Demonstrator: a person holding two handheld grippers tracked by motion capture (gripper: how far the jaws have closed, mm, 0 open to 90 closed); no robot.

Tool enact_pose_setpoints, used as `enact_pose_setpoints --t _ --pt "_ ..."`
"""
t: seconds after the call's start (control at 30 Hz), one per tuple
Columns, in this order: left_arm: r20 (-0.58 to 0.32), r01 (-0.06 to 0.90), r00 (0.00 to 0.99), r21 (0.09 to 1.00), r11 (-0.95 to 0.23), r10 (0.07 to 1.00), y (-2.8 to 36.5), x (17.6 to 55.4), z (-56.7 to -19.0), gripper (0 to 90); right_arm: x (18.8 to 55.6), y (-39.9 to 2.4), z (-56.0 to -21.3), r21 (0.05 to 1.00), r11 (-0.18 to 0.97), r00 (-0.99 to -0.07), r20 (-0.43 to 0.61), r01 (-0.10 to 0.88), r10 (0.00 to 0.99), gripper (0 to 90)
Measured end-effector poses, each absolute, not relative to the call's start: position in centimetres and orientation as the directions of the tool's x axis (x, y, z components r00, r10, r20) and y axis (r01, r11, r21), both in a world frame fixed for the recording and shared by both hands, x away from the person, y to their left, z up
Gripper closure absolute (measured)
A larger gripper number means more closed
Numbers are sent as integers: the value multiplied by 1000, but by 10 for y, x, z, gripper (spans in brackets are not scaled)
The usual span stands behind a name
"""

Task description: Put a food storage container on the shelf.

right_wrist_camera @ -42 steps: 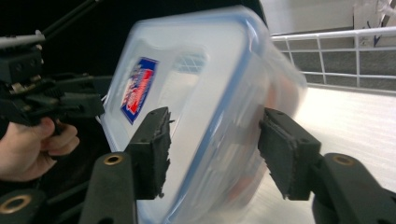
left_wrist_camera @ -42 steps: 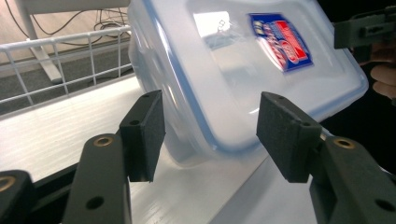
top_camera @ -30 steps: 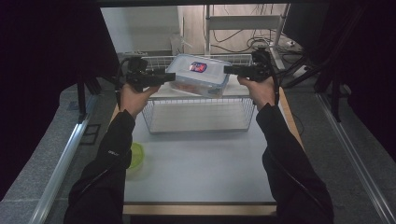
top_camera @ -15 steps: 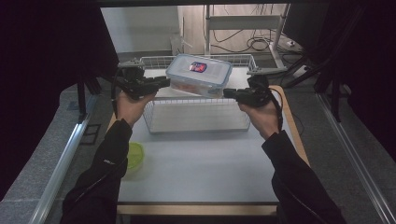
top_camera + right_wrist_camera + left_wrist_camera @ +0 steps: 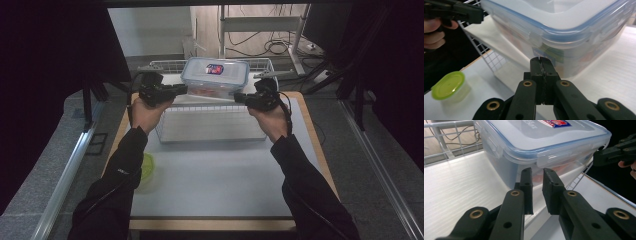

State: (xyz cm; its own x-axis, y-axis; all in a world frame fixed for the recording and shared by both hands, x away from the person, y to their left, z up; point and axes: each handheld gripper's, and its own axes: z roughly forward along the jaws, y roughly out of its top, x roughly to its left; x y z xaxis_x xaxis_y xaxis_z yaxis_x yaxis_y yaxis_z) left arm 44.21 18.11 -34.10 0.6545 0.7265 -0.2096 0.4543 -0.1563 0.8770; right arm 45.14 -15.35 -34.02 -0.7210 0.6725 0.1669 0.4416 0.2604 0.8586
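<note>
A clear plastic container point(image 5: 215, 75) with a blue-rimmed snap lid and a red-blue label stands in the far part of a wire basket point(image 5: 210, 126). My left gripper point(image 5: 182, 89) hovers just off the container's left end. Its jaws have just been closing; only a narrow gap is left and nothing is between them, as the left gripper view point(image 5: 537, 173) shows before the container point(image 5: 544, 140). My right gripper point(image 5: 237, 96) is off the container's right end, shut and empty, with its pads together point(image 5: 541, 60) in front of the container point(image 5: 564, 27).
A small cup with a green lid point(image 5: 146, 167) stands on the white table near my left sleeve, and the same green-lidded cup point(image 5: 447, 85) is in the right gripper view. The basket's wire walls ring the container. Metal rails run along both table sides.
Both grippers have drawn back from the container's ends and closed their jaws. My right hand has come nearer and lower. The container has settled level in the basket.
</note>
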Motion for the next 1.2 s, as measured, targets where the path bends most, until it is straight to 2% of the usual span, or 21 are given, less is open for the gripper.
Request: enact_pose_setpoints --t 0.47,0.87,1.03,1.2 --pt "-185 464 656 863 -198 732 160 448 -345 786 470 -182 -341 859 202 -630 166 470 758 898" --pt "-197 475 648 860 -189 736 168 449 -345 792 486 -163 -341 855 186 -590 163 484 790 898" --pt "-201 479 644 859 -183 738 172 448 -345 791 484 -163 -341 859 182 -589 161 479 792 898" --pt "-214 480 642 861 -168 736 175 447 -347 788 463 -164 -342 865 195 -650 181 462 738 898"
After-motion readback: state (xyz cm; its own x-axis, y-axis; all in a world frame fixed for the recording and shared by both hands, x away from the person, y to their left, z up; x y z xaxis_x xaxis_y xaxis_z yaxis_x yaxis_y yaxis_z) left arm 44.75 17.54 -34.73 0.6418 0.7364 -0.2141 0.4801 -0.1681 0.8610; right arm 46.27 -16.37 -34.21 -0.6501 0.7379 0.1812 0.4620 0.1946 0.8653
